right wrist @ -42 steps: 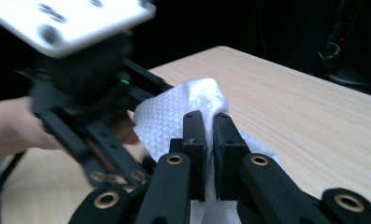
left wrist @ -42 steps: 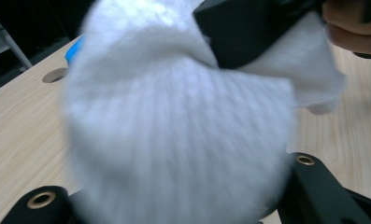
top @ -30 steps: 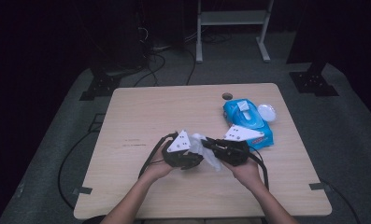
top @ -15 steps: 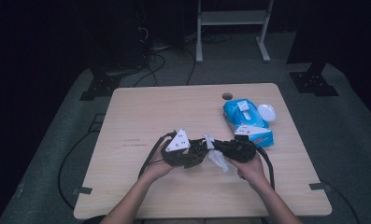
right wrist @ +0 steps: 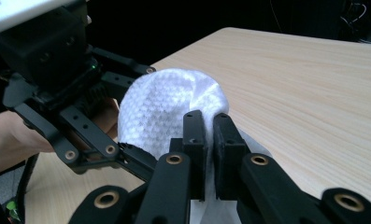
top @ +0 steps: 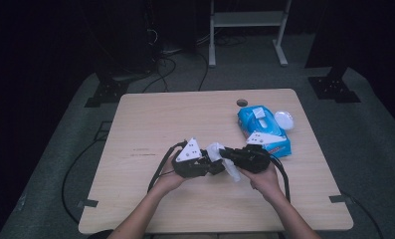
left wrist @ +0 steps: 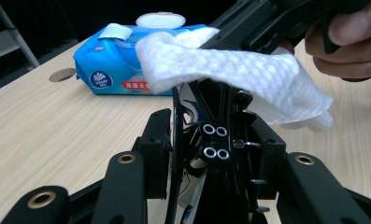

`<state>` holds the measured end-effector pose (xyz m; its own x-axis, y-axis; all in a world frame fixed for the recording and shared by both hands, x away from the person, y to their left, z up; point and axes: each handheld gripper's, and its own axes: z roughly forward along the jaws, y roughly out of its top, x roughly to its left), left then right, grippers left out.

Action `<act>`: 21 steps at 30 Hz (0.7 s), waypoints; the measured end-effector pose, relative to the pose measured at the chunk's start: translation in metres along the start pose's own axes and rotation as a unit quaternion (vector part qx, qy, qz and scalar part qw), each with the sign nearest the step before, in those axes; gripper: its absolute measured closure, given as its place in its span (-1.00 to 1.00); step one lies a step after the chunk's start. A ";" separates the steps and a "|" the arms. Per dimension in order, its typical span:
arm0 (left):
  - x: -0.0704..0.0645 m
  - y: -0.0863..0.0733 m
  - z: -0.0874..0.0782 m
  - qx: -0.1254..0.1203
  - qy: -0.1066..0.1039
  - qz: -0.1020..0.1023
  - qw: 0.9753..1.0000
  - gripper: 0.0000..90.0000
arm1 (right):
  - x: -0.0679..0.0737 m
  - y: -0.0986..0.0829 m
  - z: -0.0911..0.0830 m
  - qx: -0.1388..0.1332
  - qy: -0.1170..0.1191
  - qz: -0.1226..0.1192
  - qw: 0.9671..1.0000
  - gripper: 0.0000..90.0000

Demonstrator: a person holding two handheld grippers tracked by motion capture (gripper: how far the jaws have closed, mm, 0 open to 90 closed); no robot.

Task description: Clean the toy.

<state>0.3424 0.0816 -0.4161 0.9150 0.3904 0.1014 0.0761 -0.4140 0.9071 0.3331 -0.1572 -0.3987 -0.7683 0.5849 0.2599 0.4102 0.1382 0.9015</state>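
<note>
Both grippers clamp white wipe [top: 220, 157]: R gripper [top: 228, 154] now pulled nearer L gripper [top: 216, 165], wipe bunched between, blue pack [top: 264, 130] behind R

The blue wipes pack [left wrist: 127, 65], lying far right on the worktop [left wrist: 43, 126], carries a round white logo reading "vinda" and a red strip of white characters too small to read.
</note>
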 end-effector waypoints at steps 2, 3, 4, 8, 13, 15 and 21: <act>0.002 -0.002 -0.002 0.001 0.000 -0.005 1.000 0.28 | 0.000 -0.002 0.002 0.011 -0.010 -0.008 1.000 0.88; 0.003 -0.003 -0.003 0.002 -0.001 -0.008 1.000 0.27 | -0.001 -0.003 0.003 0.012 -0.011 -0.006 1.000 0.88; 0.004 -0.005 -0.005 0.001 0.000 -0.012 1.000 0.27 | -0.002 -0.005 0.005 0.017 -0.011 -0.003 1.000 0.88; 0.007 -0.010 -0.010 0.004 0.001 -0.022 1.000 0.27 | -0.007 -0.015 0.013 0.036 -0.027 0.000 0.999 0.88; 0.010 -0.019 -0.019 0.013 0.000 -0.029 0.999 0.27 | -0.011 -0.021 0.022 0.051 -0.034 0.003 0.998 0.88; 0.010 -0.023 -0.022 0.017 0.001 -0.031 0.999 0.27 | -0.010 -0.022 0.025 0.054 -0.035 -0.001 0.998 0.88; 0.010 -0.035 -0.032 0.032 -0.001 -0.034 0.999 0.26 | -0.006 -0.023 0.029 0.062 -0.036 -0.015 0.997 0.88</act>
<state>0.3364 0.1260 -0.4341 0.9080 0.4170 0.0399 0.1625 -0.4383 0.8840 0.3423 -0.1404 -0.4314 -0.7457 0.6344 0.2035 0.4487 0.2526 0.8572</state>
